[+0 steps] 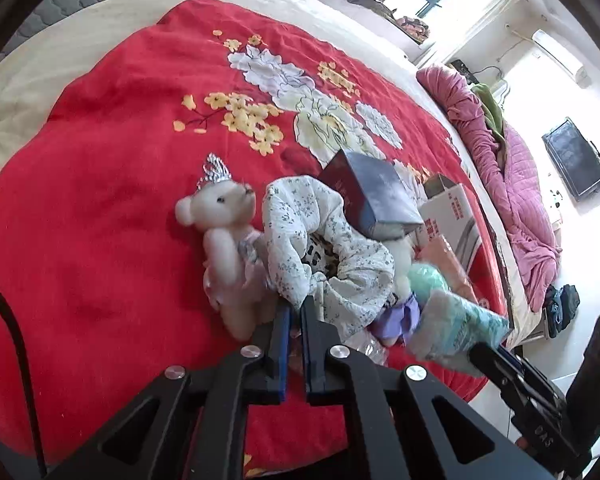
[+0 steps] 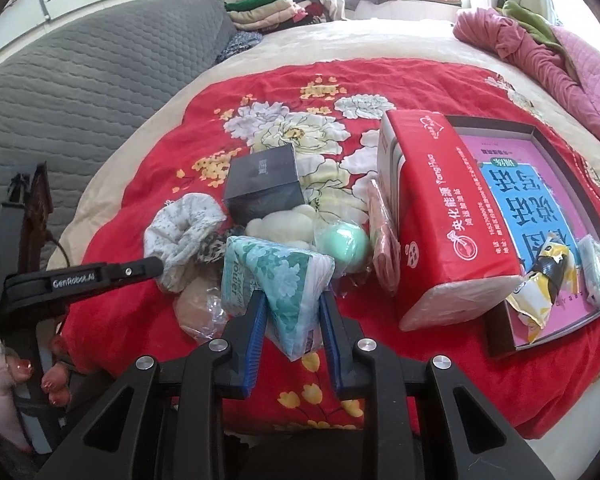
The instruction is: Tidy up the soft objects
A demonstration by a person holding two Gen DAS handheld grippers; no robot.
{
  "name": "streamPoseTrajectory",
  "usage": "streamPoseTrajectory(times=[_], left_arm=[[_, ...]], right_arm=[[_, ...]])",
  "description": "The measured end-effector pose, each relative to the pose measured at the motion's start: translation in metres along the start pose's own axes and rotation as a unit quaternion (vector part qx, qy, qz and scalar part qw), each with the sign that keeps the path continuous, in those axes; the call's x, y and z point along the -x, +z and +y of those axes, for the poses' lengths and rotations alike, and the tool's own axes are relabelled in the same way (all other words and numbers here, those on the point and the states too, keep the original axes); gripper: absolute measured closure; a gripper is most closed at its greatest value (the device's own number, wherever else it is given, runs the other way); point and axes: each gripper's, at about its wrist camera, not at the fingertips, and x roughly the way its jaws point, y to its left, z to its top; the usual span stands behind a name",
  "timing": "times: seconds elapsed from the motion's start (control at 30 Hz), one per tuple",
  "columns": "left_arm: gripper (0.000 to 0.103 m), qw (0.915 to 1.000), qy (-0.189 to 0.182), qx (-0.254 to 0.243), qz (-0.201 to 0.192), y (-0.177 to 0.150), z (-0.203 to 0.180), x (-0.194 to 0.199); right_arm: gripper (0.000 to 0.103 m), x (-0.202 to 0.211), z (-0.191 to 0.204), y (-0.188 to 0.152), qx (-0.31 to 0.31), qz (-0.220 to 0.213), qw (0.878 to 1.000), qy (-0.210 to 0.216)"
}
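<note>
both grippers are clenched. the left gripper (image 1: 296, 308) pinches the floral cloth (image 1: 300, 236). the right gripper (image 2: 292, 304) squeezes the tissue pack (image 2: 276, 280).

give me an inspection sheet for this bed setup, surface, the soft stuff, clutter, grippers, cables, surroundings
Surface: red floral blanket over a cream bed cover.
Job's things: floral cloth, white teddy bear, tissue pack, mint-green ball.
Clutter: dark box, red carton, open tray holding packets.
Grippers: left gripper shut on the floral cloth's edge; right gripper shut on the tissue pack.
Cables: one black cable at left.
Surroundings: grey headboard, folded clothes, pink quilt, window.
</note>
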Motion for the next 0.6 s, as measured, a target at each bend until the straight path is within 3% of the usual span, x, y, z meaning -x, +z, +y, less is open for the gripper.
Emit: streamPoseTrajectory(times=[0.13,0.3,0.47,0.6], left_arm=[[0.098,1.0000,0.003,0.009,0.000,0.006,0.003,-0.004],[0.088,0.9995,0.020,0.022,0.003,0.012,0.011,-0.010],[0.088,0.9994,0.006,0.033,-0.001,0.020,0.016,-0.015],[0.100,0.9989,-0.002,0.046,0.004,0.025,0.021,-0.024]], right_arm=[[0.076,0.001,0.000,0.001,-0.002,-0.001,1.000,0.001],[0.076,0.000,-0.001,0.000,-0.003,0.000,1.000,0.000],[0.076,-0.001,-0.001,0.000,-0.002,0.001,1.000,0.001],[0.076,0.000,-0.001,0.001,-0.001,-0.003,1.000,0.001]])
